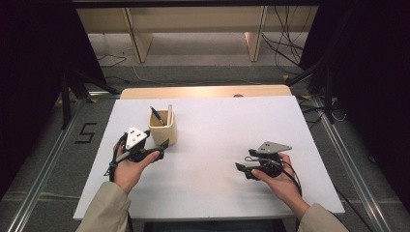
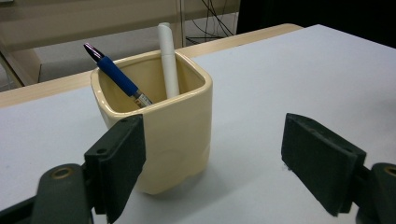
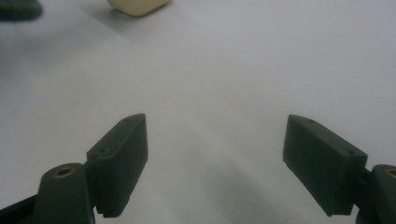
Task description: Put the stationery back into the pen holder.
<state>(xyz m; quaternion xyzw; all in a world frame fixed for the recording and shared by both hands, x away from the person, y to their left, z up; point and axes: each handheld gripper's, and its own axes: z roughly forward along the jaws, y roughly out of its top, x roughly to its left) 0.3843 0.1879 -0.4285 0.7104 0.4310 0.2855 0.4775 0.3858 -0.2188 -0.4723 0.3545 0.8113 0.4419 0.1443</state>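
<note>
The left claw (image 1: 162,145) stood with its jaws spread wide and nothing pressed between them; in the left gripper view one flat black pad overlapped the near face of the cream cup (image 2: 159,126), but whether it touched could not be told, and the other pad hung over bare surface well to the side. The cup sat just beyond that claw, on the left half of the desk (image 1: 232,125), upright and squarish with rounded corners, its glazed wall smooth and faintly shiny, a shallow notch at the foot. Inside it leaned two things: a blue pen (image 2: 116,77) with a rubbery grip and a dark, glossy tip, tilted toward one corner, and a white pen (image 2: 168,60), plain and matte, standing nearly upright against the far wall. Nothing lay between the left claw and the cup. The right claw (image 1: 241,169) rested well apart on the right half of the desk, its jaws likewise spread wide and empty, with only the white surface between them; the cup's base showed far off at the top of its view. Each claw carried a grey three-cornered plate and a trailing black cable. The desk top was a flat white sheet with a pale wooden edge at the far side, and beyond it lay grey floor with loose cables (image 1: 285,48) and light wooden shelving (image 1: 193,21).
</note>
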